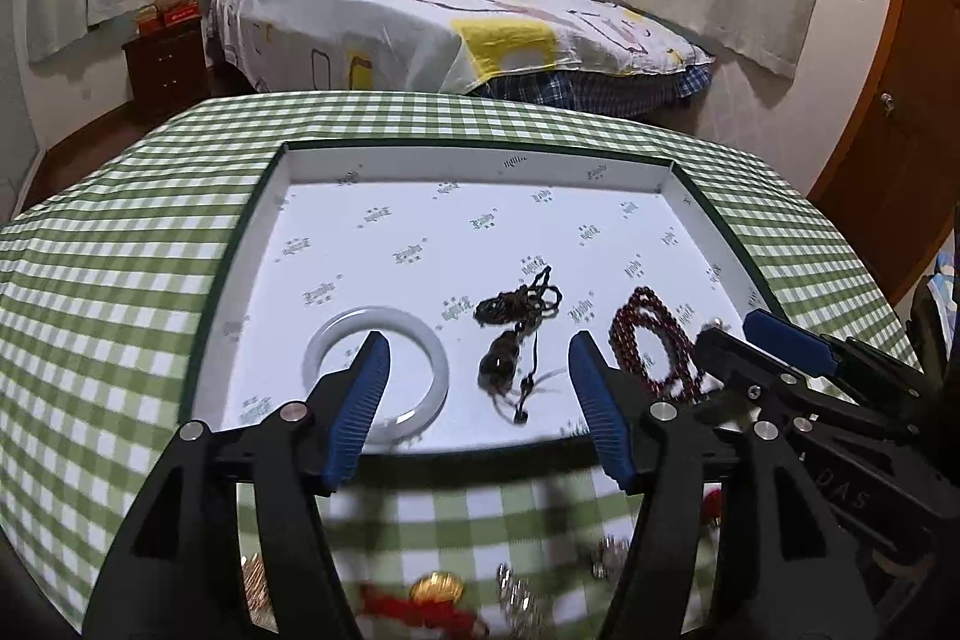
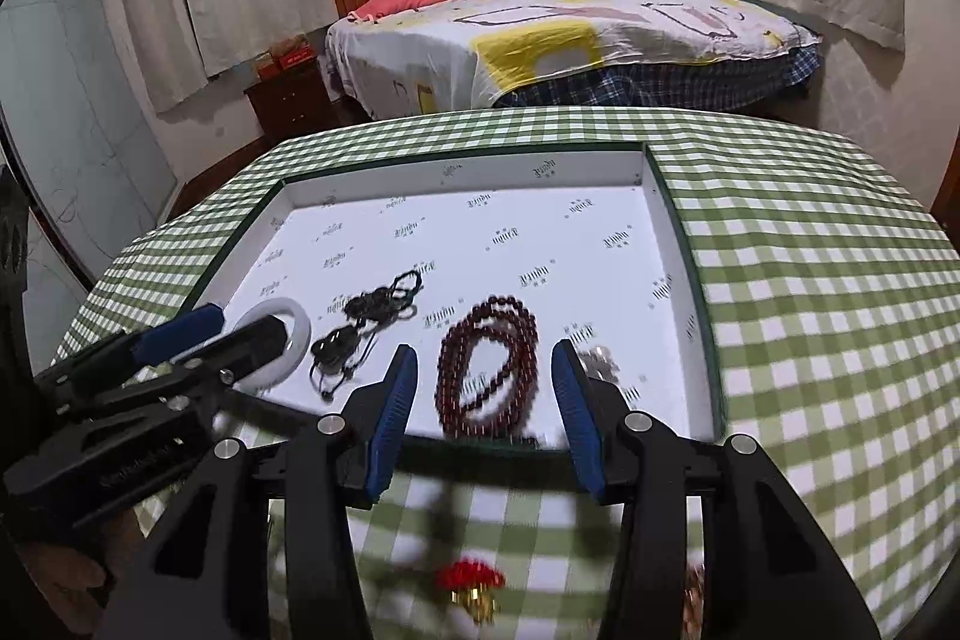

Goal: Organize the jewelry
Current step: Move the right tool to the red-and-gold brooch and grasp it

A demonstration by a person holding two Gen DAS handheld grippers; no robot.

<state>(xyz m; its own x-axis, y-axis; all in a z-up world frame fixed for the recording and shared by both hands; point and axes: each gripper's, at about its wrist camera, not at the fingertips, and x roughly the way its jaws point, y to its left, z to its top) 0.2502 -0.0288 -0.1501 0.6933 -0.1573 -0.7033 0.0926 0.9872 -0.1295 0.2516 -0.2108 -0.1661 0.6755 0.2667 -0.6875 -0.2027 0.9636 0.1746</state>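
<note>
Jaws standing apart, empty, on left gripper (image 1: 477,403) and right gripper (image 2: 483,412); loose jewelry (image 1: 438,589) lying nearer than tray (image 1: 480,172), beneath left.

The far half of the white tray (image 1: 480,214) lies bare from wall to wall, and the checked tablecloth (image 2: 828,292) beyond the tray's right and far edges is open too. Along the tray's near edge the floor is crowded: a white bangle (image 1: 375,370) near the left corner, a dark corded pendant (image 1: 516,334) mid-edge, a red bead strand (image 2: 489,370) and a small silvery piece (image 2: 600,361) toward the right, with only narrow gaps between. More blurred trinkets (image 1: 444,589) clutter the cloth at the table's near edge.
</note>
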